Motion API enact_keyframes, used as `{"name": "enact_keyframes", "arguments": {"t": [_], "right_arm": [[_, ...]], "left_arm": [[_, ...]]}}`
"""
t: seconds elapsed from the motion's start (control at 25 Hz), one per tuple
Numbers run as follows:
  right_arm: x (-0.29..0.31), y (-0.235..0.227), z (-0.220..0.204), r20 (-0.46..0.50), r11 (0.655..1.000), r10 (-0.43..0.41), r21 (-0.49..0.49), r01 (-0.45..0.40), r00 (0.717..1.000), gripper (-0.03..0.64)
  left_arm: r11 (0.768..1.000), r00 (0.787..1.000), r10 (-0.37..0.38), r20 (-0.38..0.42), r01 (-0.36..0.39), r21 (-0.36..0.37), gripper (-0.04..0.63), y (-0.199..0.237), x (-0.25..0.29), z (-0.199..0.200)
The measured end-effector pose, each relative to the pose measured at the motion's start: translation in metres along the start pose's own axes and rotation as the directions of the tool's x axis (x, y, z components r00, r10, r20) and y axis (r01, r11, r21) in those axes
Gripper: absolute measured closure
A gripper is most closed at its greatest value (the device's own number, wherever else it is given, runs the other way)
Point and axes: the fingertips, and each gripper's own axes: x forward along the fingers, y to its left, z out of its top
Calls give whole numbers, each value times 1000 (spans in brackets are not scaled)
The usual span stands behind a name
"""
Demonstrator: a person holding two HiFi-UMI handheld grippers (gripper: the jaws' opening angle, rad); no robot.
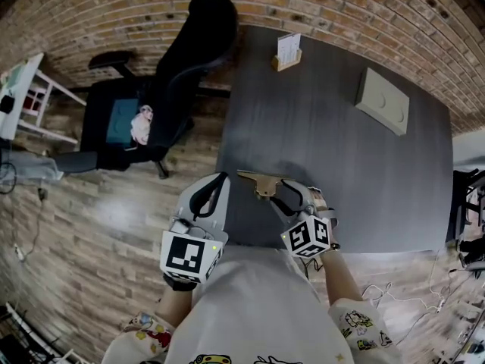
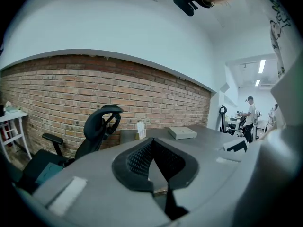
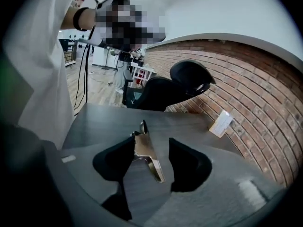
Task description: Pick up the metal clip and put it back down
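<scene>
As metal clip (image 1: 261,182) lies on table (image 1: 341,150) by near edge, put-down looks done; judged only withdrawal left. Right gripper (image 3: 151,148) jaws wide apart either side of clip, gripping nothing; contact with one pad unclear. Left gripper (image 2: 152,143) closed, empty, off table's near-left corner.

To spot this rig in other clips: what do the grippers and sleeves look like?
The left gripper and right gripper have pale grey shells, black pads, and a cube of black-and-white square markers on each. White shirt, cartoon prints on short sleeves.
</scene>
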Motion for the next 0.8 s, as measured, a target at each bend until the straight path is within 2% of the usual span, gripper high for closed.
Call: {"name": "enact_keyframes", "arguments": {"t": [0.16,0.32,0.6,0.8], "right_arm": [[-26,-27,13,56,989,-69,131,62,996,388],[-51,-62,28,134,956,-158,269,117,978,388],[-106,-110,51,268,863,-308,483,149,913,399],[-147,-128,62,347,782,-405,611,123,846,417]], "left_arm": [[1000,999,-22,24,21,18,581,-6,4,12],[998,997,-54,54,51,43,581,-13,11,30],[992,991,-101,90,93,82,581,-27,18,49],[988,987,-123,103,112,102,581,-34,18,60]]}}
